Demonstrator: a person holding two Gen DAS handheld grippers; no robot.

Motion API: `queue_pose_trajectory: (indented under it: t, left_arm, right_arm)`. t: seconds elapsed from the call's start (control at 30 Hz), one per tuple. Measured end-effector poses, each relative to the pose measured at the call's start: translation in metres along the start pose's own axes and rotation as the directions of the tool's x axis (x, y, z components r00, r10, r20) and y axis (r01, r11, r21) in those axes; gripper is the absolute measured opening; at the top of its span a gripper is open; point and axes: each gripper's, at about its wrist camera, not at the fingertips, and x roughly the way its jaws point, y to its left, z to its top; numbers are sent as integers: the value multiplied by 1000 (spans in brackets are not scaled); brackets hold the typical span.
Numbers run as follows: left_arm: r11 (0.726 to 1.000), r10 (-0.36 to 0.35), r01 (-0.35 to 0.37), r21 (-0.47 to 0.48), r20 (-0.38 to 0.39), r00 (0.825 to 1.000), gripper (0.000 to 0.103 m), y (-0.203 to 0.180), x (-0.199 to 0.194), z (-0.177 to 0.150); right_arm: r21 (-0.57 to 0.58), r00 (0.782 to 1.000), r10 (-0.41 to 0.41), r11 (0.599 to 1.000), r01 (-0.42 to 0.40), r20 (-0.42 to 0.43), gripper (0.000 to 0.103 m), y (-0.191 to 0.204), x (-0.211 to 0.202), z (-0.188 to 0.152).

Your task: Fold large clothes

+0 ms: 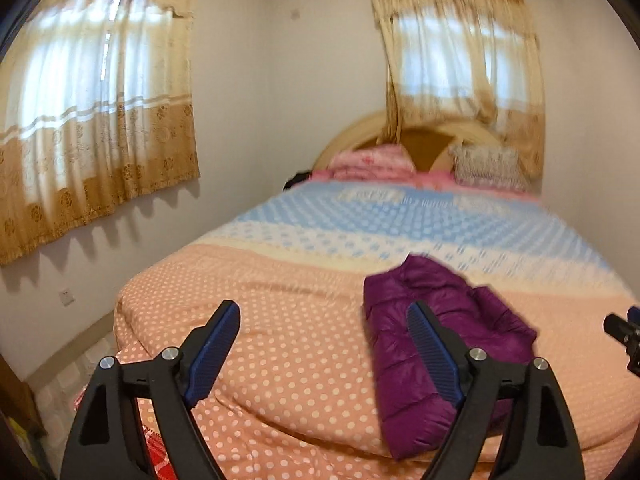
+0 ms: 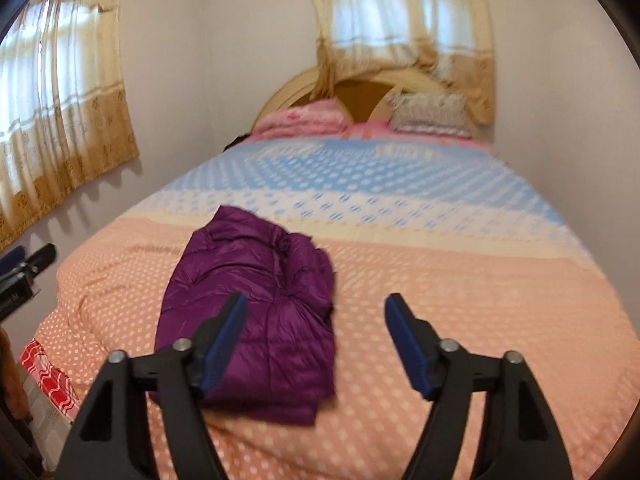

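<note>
Both my left gripper (image 1: pixel 324 326) and right gripper (image 2: pixel 316 314) gape empty. Beyond my fingertips the purple puffer jacket (image 2: pixel 256 304) lies folded on the bed (image 2: pixel 440 292) — light, slippery, springy; I'd pinch a quilted edge.

Home bedroom: quilt-covered bed (image 2: pixel 400 280), pillows (image 2: pixel 430 118) against headboard (image 2: pixel 360 90), curtained windows (image 1: pixel 460 48).

one jacket (image 2: pixel 256 304), two pillows (image 2: pixel 430 118) (two curtains (image 2: pixel 60 120))
</note>
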Motion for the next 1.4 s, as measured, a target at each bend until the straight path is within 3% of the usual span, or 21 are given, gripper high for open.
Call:
queue_pose_trajectory:
  t: [0.13, 0.3, 1.4]
  left_arm:
    - [1000, 5, -4, -19, 38, 999, 87, 3, -16, 12]
    - [1000, -11, 11, -8, 31, 999, 87, 0, -18, 10]
    - [1000, -10, 10, -7, -6, 1000, 87, 0, -7, 2]
  right_arm:
    - [3, 999, 26, 1000, -26, 41, 76, 5, -24, 0]
    - [-5, 997, 34, 999, -33, 75, 76, 9, -31, 5]
    - [-23, 995, 69, 997, -68, 68, 78, 20, -36, -3]
